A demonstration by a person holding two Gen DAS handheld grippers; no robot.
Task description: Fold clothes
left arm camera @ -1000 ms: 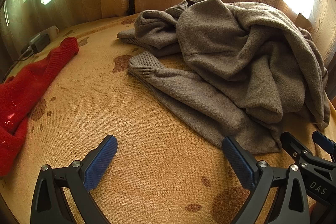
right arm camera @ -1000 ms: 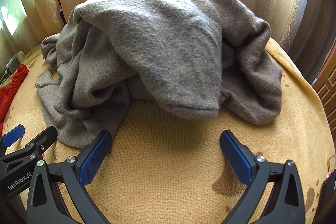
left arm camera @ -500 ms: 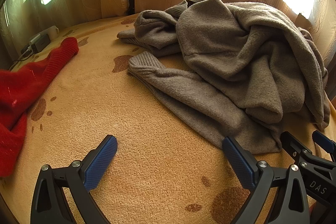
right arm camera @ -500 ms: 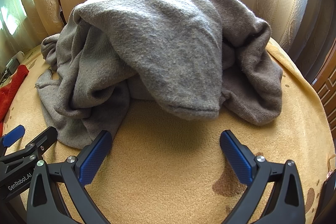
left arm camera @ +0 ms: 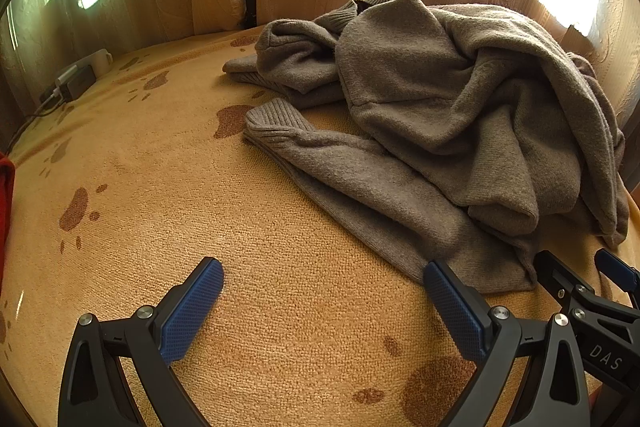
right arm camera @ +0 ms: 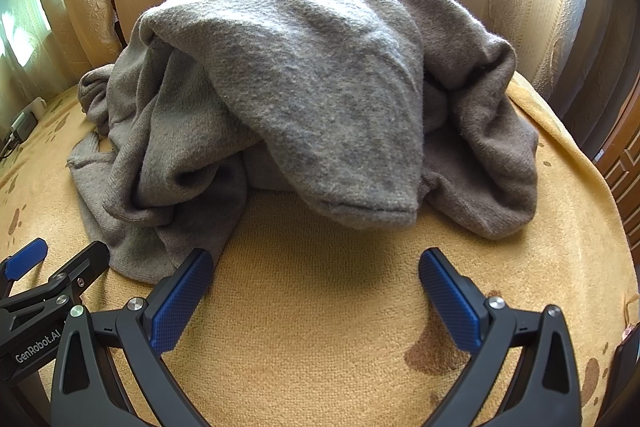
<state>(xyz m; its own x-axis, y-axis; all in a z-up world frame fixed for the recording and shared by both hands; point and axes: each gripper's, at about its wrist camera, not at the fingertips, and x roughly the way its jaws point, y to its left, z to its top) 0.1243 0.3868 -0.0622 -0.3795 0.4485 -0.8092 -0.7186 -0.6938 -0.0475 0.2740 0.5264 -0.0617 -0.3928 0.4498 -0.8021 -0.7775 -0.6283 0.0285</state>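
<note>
L wrist view: left gripper [left arm camera: 322,277] jaws spread wide, nothing in them, low over the yellow blanket [left arm camera: 192,195]. Gray sweater [left arm camera: 440,131] in a heap ahead-right, same spot. Red cloth [left arm camera: 5,187] slid almost out of view vs before. R wrist view: right gripper [right arm camera: 316,269] jaws spread too, sweater [right arm camera: 304,99] just ahead, no change.

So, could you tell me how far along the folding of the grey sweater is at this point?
Nothing looks done: the grey sweater lies in a crumpled heap on the yellow blanket, one ribbed-cuff sleeve trailing out. Nothing is in hand: the left gripper and right gripper are both open and empty, just short of the heap. Spreading it flat and all the folding remain.
</note>
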